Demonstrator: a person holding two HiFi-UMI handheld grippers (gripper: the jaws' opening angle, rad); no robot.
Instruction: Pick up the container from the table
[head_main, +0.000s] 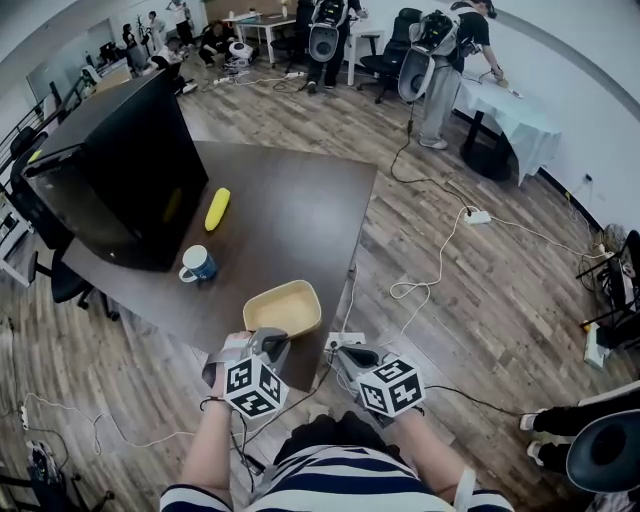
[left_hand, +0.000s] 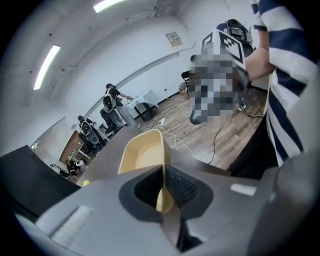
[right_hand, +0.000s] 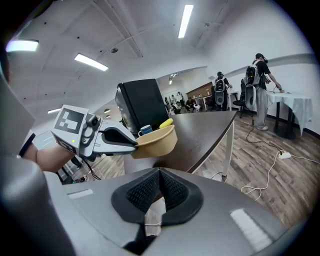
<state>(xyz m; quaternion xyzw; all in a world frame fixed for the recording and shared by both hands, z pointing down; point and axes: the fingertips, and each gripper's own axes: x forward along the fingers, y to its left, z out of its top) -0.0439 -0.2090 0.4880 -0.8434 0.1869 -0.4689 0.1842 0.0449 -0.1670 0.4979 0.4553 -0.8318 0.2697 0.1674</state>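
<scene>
Left tongs on container rim, mouth up, long axis crosswise

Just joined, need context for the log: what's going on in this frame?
A person holds a gripper in each hand. The left gripper is shut on the near rim of the tan container, which sits at the near edge of the dark table. The right gripper is shut and empty, held beside it off the table. Whether the container has left the surface is unclear.

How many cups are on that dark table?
1. The blue mug stands on the table, between the black box and the tan container. The box could hide others.
</scene>
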